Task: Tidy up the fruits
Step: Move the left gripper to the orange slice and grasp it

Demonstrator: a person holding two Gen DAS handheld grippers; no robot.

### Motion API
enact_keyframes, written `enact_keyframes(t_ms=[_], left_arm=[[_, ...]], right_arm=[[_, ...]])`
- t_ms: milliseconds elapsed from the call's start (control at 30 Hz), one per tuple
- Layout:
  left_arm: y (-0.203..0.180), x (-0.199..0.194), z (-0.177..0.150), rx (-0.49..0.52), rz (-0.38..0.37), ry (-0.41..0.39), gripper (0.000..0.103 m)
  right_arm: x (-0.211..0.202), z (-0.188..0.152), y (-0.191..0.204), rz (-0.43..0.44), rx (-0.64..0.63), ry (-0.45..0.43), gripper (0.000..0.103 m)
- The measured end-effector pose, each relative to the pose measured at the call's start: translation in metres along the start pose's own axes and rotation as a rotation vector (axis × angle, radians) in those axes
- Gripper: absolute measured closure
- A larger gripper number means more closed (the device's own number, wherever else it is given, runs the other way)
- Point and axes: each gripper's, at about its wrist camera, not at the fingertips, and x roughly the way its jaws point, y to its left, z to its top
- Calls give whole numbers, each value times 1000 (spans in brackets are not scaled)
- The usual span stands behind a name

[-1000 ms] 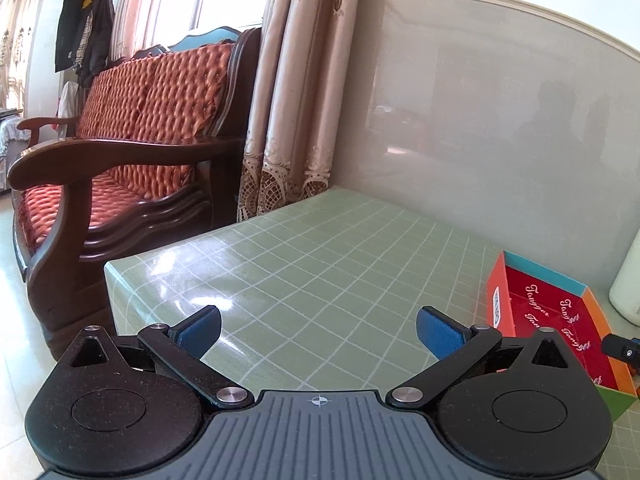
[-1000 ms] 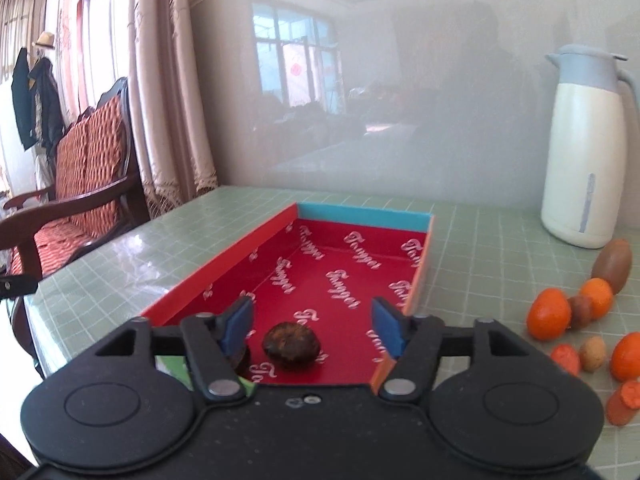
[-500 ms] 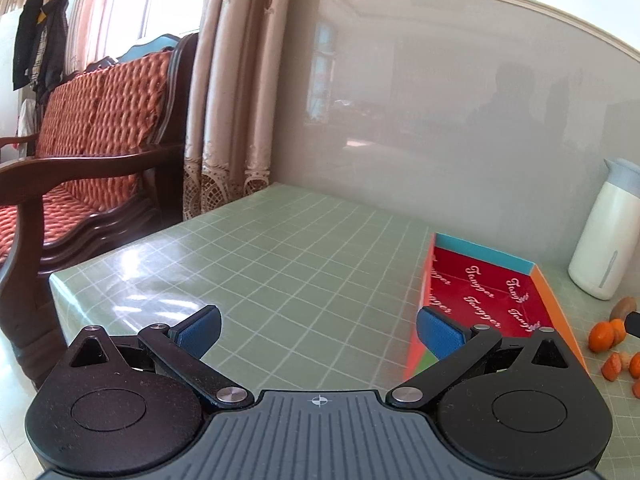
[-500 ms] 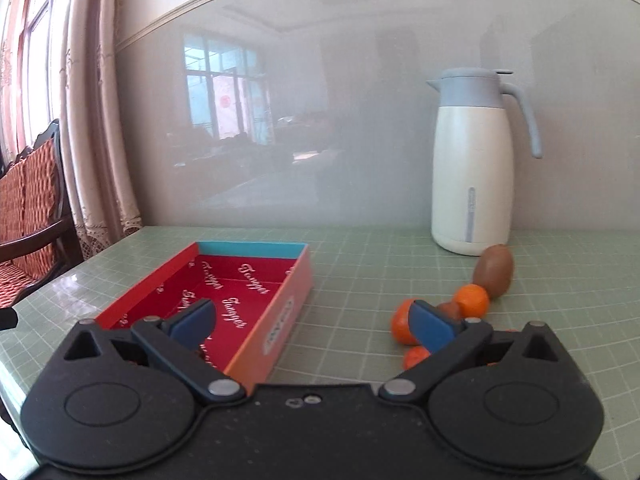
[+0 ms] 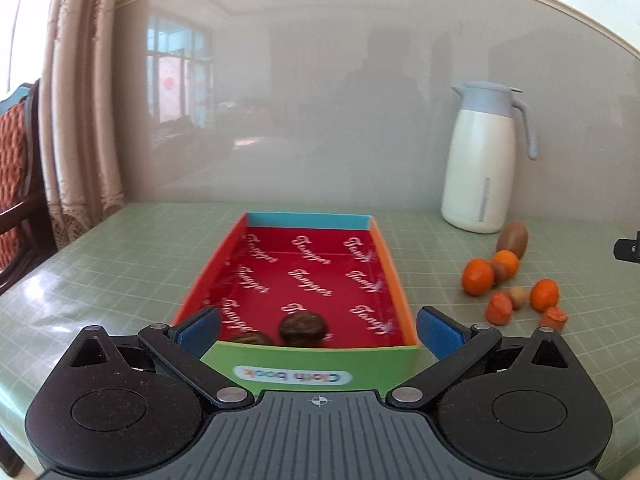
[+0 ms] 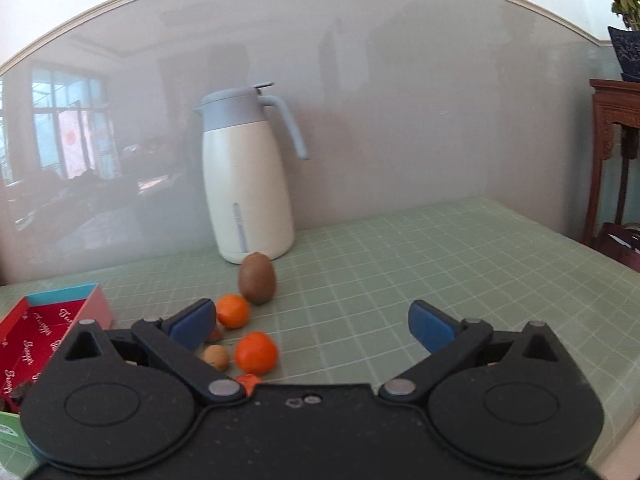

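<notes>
We note the worktop (image 5: 120, 264) carries a glossy green gridded covering. The box (image 5: 316, 364) looks like printed cardboard, satin inside. Jug (image 6: 248, 184): smooth, semi-matt. Kiwi (image 6: 257, 278) skin dull, rough; oranges (image 6: 256, 352) faintly shiny.

Left wrist cam: sits low behind its own fingers (image 5: 200, 330), looks forward and slightly down along the counter (image 5: 120, 280) toward the glossy wall. Near end of the red-lined box (image 5: 394, 280) is right at the fingertips, dead centre; curtain (image 5: 76, 120) at left edge.

Right wrist cam: same low mount behind its fingers (image 6: 430, 324), also pitched slightly down, aimed further right; bare counter (image 6: 440, 260) ahead, wooden stand (image 6: 612, 140) at right edge.

Overlap: thermos jug (image 5: 482, 164) (image 6: 246, 184), kiwi (image 5: 512, 239) (image 6: 257, 278), the oranges (image 5: 477, 276) (image 6: 233, 311), box (image 6: 60, 312) at the right cam's far left. Right gripper (image 5: 628, 249) tip pokes into the left cam's right edge.
</notes>
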Motion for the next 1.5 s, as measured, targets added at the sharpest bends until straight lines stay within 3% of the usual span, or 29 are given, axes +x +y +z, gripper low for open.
enact_keyframes(t_ms=[200,467,667,733,933,1067,1267,1300,1333,1500], left_arm=[[-53,10,1,93,-133,4,0],[-114,45,4,188,-184,53,1],[-137,71,5,200,-216,87,2],[-143,79,6,200,-233,99,11],[-154,99,4,193,-252,144,18],[-156,111,3,181,-250,188,47],[-153,120,2,146,-258,221,54],[-154,121,1,146,-260,219,57],[-155,121,1,149,-261,213,72],[-154,119,1,140,-259,205,72]], right_arm=[[-8,-5,-30,-46,29,2,0],[-13,-9,-57,-197,59,-6,0],[-8,-10,-63,-200,71,15,0],[-9,-10,-63,-198,66,9,0],[-11,-8,-66,-259,66,-15,0],[-10,-8,-70,-260,85,-8,0],[-11,-8,-69,-215,97,-7,0],[-11,-8,-68,-212,95,-9,0],[-11,-8,-67,-211,92,-10,0],[-12,-7,-66,-212,94,-11,0]])
